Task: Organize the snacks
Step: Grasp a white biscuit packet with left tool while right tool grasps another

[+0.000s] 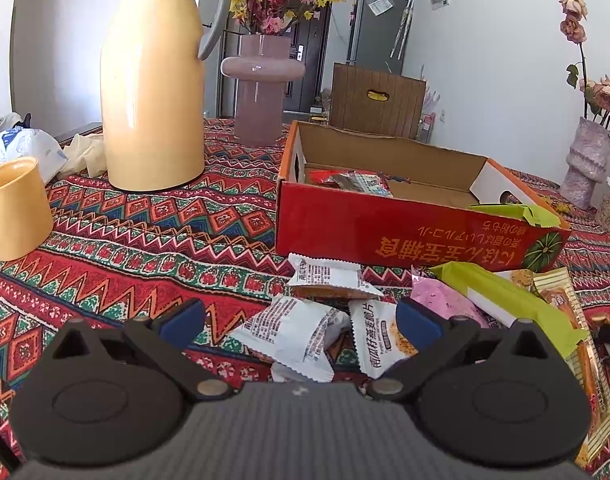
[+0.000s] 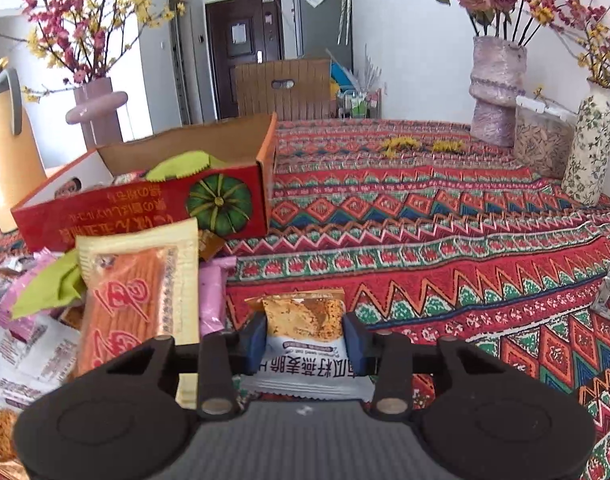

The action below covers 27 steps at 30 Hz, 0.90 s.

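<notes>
Nearest my right wrist camera is the right gripper (image 2: 304, 338), its blue pads (image 2: 257, 340) clamped on either side of a small white-and-orange snack packet (image 2: 305, 332), which sits between the fingers above the patterned tablecloth (image 2: 445, 240). To the left of that packet I see a pile of snacks: a long orange-and-cream wrapper (image 2: 137, 296), a pink packet (image 2: 212, 300) and a green wrapper (image 2: 53, 284), all just in front of the red cardboard box (image 2: 145, 210). A green wrapper (image 2: 181, 168) leans over the box's front wall. From my left wrist camera, the left gripper (image 1: 301, 320) has its fingers wide apart with nothing between the pads, hovering over white snack packets (image 1: 297, 332) on the cloth. The red box (image 1: 385, 224) stands beyond them, open-topped, with a few packets (image 1: 353, 182) lying in its far left corner. A yellow thermos jug (image 1: 153, 92) and a yellow mug (image 1: 15, 208) stand to the left.
</notes>
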Available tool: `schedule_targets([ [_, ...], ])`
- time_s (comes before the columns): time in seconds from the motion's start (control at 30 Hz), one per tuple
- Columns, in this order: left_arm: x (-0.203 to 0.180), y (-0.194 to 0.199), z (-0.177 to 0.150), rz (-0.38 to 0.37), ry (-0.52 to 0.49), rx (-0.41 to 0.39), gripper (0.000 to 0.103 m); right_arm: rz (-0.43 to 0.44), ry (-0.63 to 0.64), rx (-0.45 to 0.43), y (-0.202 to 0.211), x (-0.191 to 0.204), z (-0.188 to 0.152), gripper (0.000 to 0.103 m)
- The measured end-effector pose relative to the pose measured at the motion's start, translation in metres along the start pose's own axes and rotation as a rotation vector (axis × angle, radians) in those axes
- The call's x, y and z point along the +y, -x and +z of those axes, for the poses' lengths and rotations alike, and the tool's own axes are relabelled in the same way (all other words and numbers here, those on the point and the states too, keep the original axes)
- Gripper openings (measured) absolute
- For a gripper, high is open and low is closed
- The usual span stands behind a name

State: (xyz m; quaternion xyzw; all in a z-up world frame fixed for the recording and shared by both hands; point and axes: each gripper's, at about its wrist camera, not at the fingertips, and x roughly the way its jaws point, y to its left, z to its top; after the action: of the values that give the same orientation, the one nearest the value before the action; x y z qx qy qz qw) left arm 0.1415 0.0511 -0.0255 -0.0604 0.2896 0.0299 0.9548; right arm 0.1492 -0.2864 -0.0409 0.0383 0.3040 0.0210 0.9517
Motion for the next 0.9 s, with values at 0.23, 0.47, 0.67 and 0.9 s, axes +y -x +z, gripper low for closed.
schedule_targets([
  [0.23, 0.0, 0.015, 0.003, -0.007, -0.064, 0.015, 0.103, 0.041, -0.019, -0.085, 0.017, 0.013, 0.007, 0.039],
  [0.47, 0.001, 0.014, -0.012, -0.003, -0.132, 0.117, 0.103, 0.069, -0.034, -0.094, 0.022, 0.017, 0.004, 0.039],
  [0.67, -0.002, 0.003, -0.022, -0.005, -0.158, 0.2, 0.103, 0.078, -0.043, -0.094, 0.026, 0.017, 0.0, 0.039],
  [0.9, -0.003, -0.003, -0.026, -0.006, -0.152, 0.225, 0.103, 0.087, -0.053, -0.089, 0.029, 0.017, -0.004, 0.039],
])
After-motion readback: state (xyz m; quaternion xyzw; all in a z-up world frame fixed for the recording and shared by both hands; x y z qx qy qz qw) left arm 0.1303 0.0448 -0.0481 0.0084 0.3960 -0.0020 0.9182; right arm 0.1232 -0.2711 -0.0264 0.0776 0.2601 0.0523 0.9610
